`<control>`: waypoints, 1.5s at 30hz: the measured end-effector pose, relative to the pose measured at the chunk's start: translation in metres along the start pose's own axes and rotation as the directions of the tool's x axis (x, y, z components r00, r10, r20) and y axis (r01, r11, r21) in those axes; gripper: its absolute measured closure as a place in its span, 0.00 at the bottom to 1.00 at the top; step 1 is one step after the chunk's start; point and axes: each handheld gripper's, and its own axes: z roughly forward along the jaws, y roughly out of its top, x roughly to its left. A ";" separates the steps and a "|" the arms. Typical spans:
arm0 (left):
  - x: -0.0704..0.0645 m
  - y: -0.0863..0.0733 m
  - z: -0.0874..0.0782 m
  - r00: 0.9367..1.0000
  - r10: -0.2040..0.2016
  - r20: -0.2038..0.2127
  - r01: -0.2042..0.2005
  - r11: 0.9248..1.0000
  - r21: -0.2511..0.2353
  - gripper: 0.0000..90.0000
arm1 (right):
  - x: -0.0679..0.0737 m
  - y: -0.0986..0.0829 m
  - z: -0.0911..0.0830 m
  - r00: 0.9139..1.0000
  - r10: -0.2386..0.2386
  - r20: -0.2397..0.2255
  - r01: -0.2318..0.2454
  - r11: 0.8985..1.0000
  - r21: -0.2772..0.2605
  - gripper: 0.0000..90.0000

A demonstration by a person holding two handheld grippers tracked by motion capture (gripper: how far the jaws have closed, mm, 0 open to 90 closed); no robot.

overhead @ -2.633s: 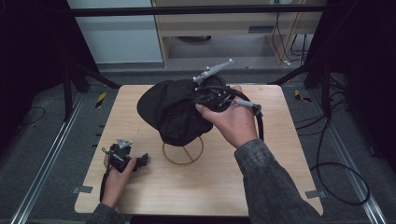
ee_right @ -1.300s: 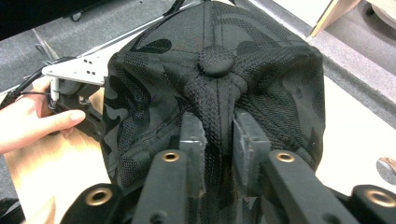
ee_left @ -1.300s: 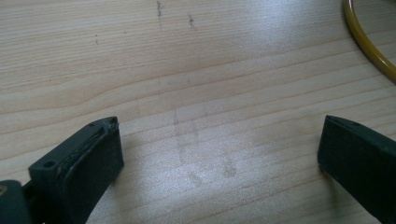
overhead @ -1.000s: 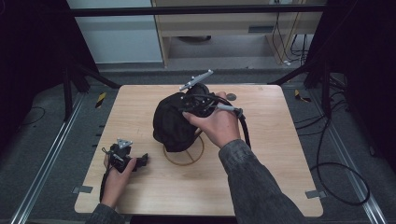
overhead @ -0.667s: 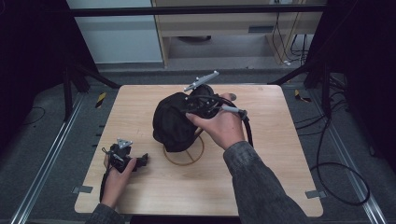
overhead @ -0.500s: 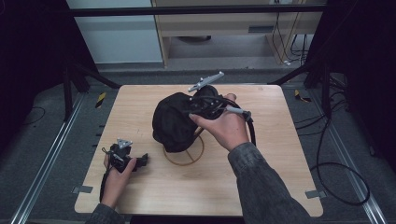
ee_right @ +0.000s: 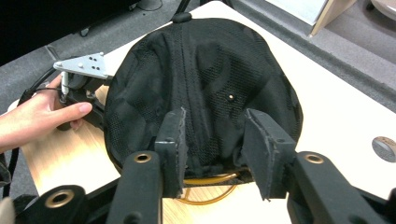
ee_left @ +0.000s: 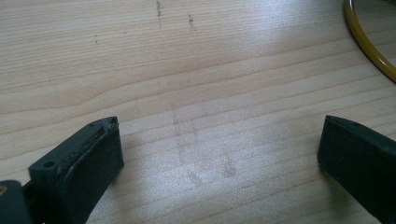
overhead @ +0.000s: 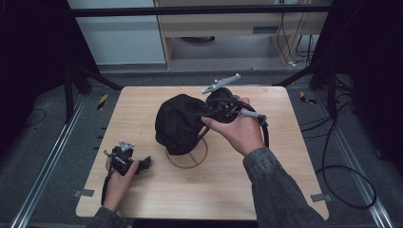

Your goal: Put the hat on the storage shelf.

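Observation:
A black mesh cap [overhead: 178, 123] sits draped over a stand with a yellow ring base [overhead: 187, 162] in the middle of the wooden table [overhead: 285, 142]. My right gripper [overhead: 205, 118] is just right of the cap, its jaws pointing at it. In the right gripper view the jaws stand apart in front of the cap [ee_right: 205, 79], my right gripper [ee_right: 215, 149] open with nothing pinched, the ring base [ee_right: 210, 193] below. My left gripper [overhead: 142, 164] rests on the table at the front left, left of the ring, open; my left gripper [ee_left: 219, 144] shows bare wood between the jaws and the ring base [ee_left: 369, 42] at the upper right.
A small round metal disc [ee_right: 385, 148] lies on the table beyond the cap. Black cables [overhead: 342, 180] trail over the floor at the right. A cabinet [overhead: 228, 28] stands behind the table, and metal rails [overhead: 47, 166] run along the floor at the left.
The cap has come down and settled on the stand. My right gripper has let it go and drawn back slightly to the right. The left gripper has not moved.

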 end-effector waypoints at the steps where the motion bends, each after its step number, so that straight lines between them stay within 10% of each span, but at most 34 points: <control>1: 0.000 0.000 0.000 1.000 0.000 0.000 0.000 1.000 0.000 0.00 | 0.000 0.000 0.000 1.000 0.000 0.000 0.000 1.000 0.000 0.64; 21: 0.000 0.000 0.000 1.000 0.003 0.002 -0.003 1.000 -0.002 0.00 | -0.018 -0.021 -0.022 0.995 0.026 0.097 -0.021 0.999 -0.049 0.10; 45: 0.000 -0.001 0.000 1.000 0.004 0.006 -0.004 1.000 -0.002 0.00 | -0.047 -0.072 -0.053 0.983 0.054 0.176 -0.044 0.997 -0.062 0.10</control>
